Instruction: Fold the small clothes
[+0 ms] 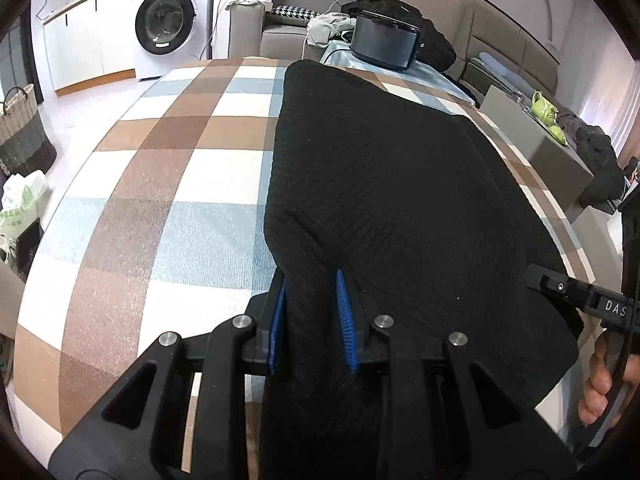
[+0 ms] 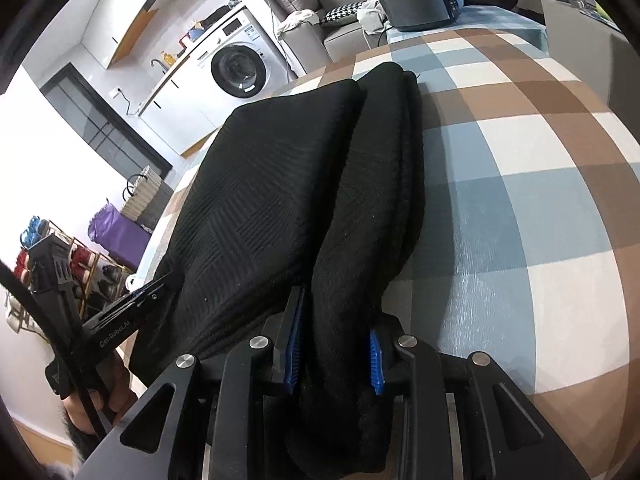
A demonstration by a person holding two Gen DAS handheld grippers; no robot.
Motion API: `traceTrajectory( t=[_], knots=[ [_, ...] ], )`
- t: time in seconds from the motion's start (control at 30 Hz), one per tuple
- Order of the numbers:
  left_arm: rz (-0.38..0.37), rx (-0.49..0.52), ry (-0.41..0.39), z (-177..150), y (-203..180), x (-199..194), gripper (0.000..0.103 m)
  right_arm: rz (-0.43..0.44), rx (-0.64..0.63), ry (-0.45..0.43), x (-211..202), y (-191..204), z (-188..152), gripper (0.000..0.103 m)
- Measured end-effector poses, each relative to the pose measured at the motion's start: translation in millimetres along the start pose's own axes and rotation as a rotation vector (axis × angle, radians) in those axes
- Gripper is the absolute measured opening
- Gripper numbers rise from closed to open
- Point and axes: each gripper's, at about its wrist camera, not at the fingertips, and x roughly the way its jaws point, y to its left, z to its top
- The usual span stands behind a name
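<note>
Both the left gripper [image 1: 312, 320] and the "DAS"-lettered right gripper [image 2: 336, 344] pinch the black knit garment [image 1: 400, 208] on the checked tablecloth [image 1: 168, 184].

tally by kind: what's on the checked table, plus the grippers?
Black knit garment: 1
Black lidded appliance at the far end: 1
Grippers: 2, left gripper and right gripper, each shut on the garment
Total: 4

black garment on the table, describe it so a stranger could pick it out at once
Start at the checked tablecloth in brown, blue and white. The black garment lies folded along it, its near edge pinched by the left gripper and right gripper. Its ribbed knit is the only cloth on the checks.
</note>
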Motion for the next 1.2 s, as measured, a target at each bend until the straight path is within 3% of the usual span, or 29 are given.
traceTrajectory(
  t=[0.2, 0.27, 0.33, 0.37, 0.43, 0.5, 0.53, 0.6, 0.9, 1.2],
  knots=[
    [-0.008, -0.016, 0.0, -5, 2, -6, 0.023, 0.007, 0.011, -0.01, -2, -2, 0, 0.027],
    [0.008, -0.018, -0.006, -7, 4, -13, 0.027, -0.004, 0.005, -0.014, -5, -2, 0, 0.033],
    [0.027, -0.021, -0.019, -10, 7, -22, 0.034, -0.049, -0.009, -0.04, -14, 0, -3, 0.059],
    [0.03, -0.02, -0.03, -12, 9, -28, 0.041, -0.058, -0.017, -0.057, -20, 0, -4, 0.066],
    [0.034, -0.004, -0.079, -18, 13, -45, 0.063, -0.041, -0.029, -0.104, -37, 1, -8, 0.088],
    [0.048, 0.013, -0.137, -23, 16, -63, 0.086, -0.012, -0.06, -0.153, -57, 4, -13, 0.1],
    [0.051, 0.023, -0.179, -27, 17, -74, 0.088, -0.013, -0.081, -0.177, -65, 6, -15, 0.103],
    [0.059, 0.039, -0.23, -32, 19, -88, 0.103, -0.032, -0.138, -0.224, -79, 13, -20, 0.103],
    [0.073, 0.094, -0.425, -60, 26, -143, 0.102, -0.035, -0.292, -0.381, -116, 18, -40, 0.103],
    [0.058, 0.076, -0.495, -66, 45, -157, 0.102, -0.072, -0.429, -0.469, -127, 18, -50, 0.103]
  ],
)
